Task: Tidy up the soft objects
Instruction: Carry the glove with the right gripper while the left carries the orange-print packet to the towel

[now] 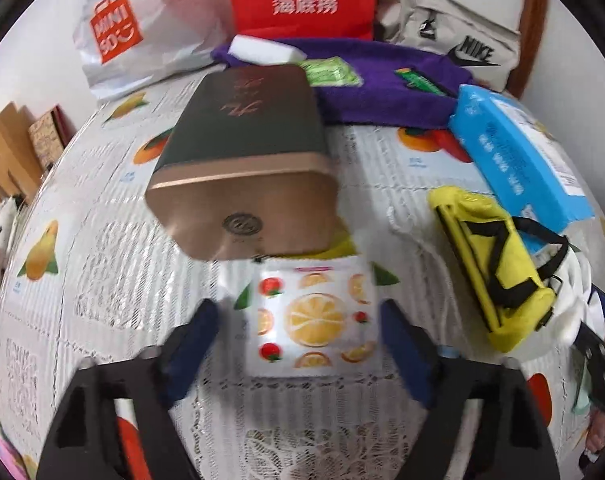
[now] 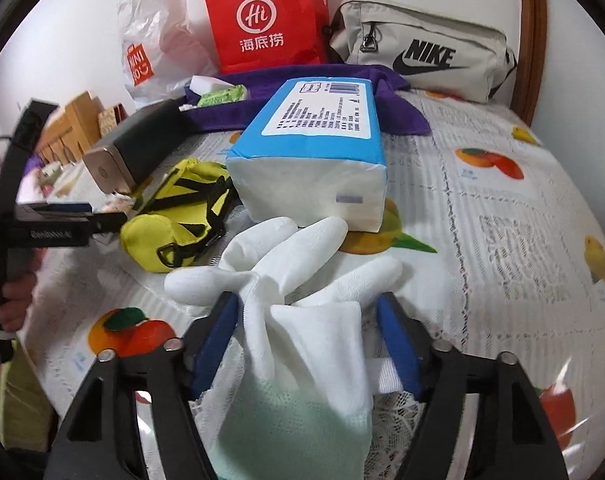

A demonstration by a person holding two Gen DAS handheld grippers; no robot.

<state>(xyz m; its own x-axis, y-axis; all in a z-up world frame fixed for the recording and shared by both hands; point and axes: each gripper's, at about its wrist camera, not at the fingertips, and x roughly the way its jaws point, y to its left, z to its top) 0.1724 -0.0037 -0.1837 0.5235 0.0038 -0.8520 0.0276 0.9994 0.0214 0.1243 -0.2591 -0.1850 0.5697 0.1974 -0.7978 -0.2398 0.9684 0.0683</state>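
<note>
- Left claw [image 1: 298, 324] stood open, its blue pads either side of the fruit-print packet [image 1: 314, 322], which lay flat on the lace-covered bench [image 1: 102, 272]; pads not clearly pressing on it.
- Packet sat just in front of the gold-ended dark box [image 1: 246, 160], its far edge tucked at the box's foot.
- Right claw [image 2: 306, 316] was also open, the white gloves [image 2: 298, 264] bunched loosely between its pads; the left pad looked to brush the fabric, the right pad stood apart, so no real grip.
- Gloves lay just in front of the blue tissue pack [image 2: 314, 144], fingertips touching its near end; yellow pouch [image 2: 182, 216] just left of the pack.
- Purple towel [image 2: 402, 116] with small green packets lay behind the tissue pack, and shopping bags and a grey Nike bag stood behind that at the wall.
- Judgement: step in hand looked like taking hold of one soft item per claw.
- To do it well: centre the packet between the left pads and close on its side edges without nudging the box.
- For the gloves: gather both layers at the cuff end; a pinch on one finger could let the rest drag the tissue pack.
</note>
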